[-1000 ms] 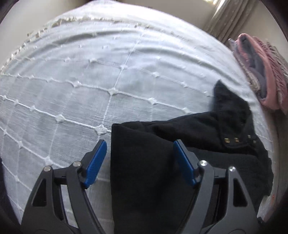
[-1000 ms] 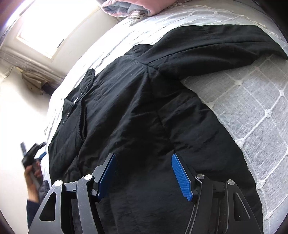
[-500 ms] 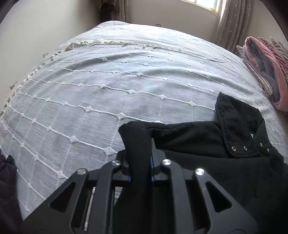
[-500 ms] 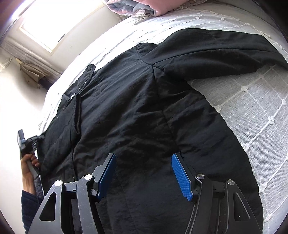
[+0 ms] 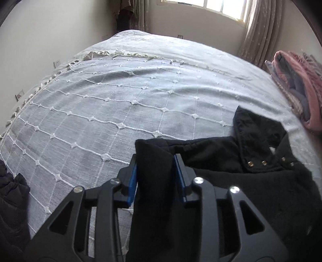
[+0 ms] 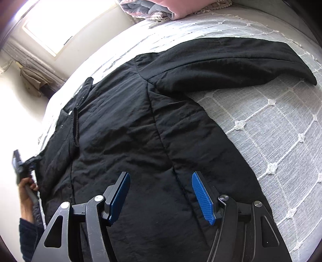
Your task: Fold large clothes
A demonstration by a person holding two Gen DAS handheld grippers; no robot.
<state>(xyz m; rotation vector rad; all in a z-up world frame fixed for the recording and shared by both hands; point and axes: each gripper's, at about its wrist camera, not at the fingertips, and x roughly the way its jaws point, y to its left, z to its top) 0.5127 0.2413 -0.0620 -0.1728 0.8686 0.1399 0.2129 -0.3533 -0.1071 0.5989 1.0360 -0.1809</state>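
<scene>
1. Walls (image 5: 60, 30), a window (image 5: 221, 8) and curtains (image 5: 259, 32) surround the bed (image 5: 124, 90).
2. Black jacket (image 6: 130, 131) lies spread across its white cover.
3. Folded blankets (image 5: 301, 90) sit near the jacket's collar.
4. Left gripper (image 5: 156, 177), jaws just eased wider, pinches a jacket fold; right gripper (image 6: 159, 197) hovers open above.

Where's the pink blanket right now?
The folded pink blanket lies at the bed's right edge in the left wrist view, just beyond the black coat's collar and below the curtain.

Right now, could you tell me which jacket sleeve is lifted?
The sleeve between the left hand-held gripper pads; the other sleeve lies flat.
</scene>
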